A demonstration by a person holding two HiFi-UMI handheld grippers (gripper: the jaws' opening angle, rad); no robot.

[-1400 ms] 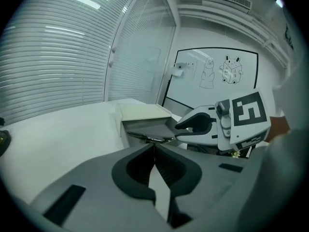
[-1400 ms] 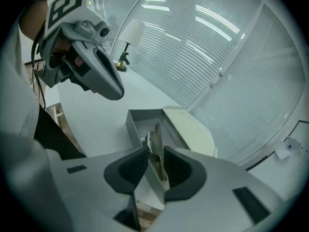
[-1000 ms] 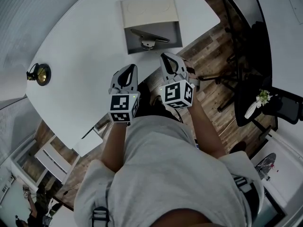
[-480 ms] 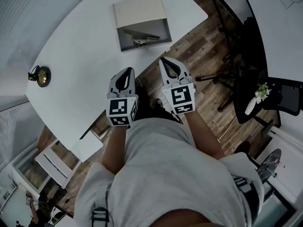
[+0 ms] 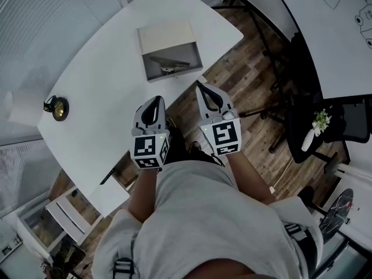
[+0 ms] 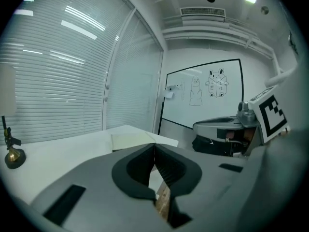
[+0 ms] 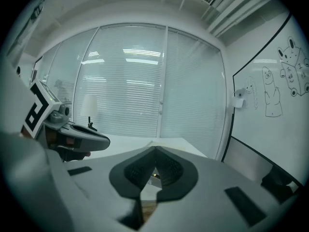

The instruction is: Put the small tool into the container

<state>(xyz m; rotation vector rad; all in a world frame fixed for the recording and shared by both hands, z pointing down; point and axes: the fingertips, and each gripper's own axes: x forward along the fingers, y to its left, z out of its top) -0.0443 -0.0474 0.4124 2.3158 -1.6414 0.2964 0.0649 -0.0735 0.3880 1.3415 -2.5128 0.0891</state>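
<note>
A grey open box (image 5: 193, 58) with its beige lid (image 5: 165, 37) folded back sits near the white table's (image 5: 99, 80) front edge. A small metal tool (image 5: 168, 64) lies inside the box. My left gripper (image 5: 155, 100) is shut and empty, held over the table edge short of the box. My right gripper (image 5: 203, 86) is also shut and empty, just off the table below the box's near right corner. In the left gripper view the jaws (image 6: 154, 151) meet with nothing between them, and the lid (image 6: 131, 140) shows beyond. The right gripper view (image 7: 154, 153) shows closed jaws too.
A small brass object (image 5: 57, 108) and a white cylinder (image 5: 22, 107) stand at the table's left end. A whiteboard (image 5: 340, 34), a black chair (image 5: 305, 106) and a small plant (image 5: 319, 121) are to the right. Wood floor lies below the grippers.
The box now looks smaller and farther away in the head view; both grippers have drawn back slightly toward the body and stay shut.
</note>
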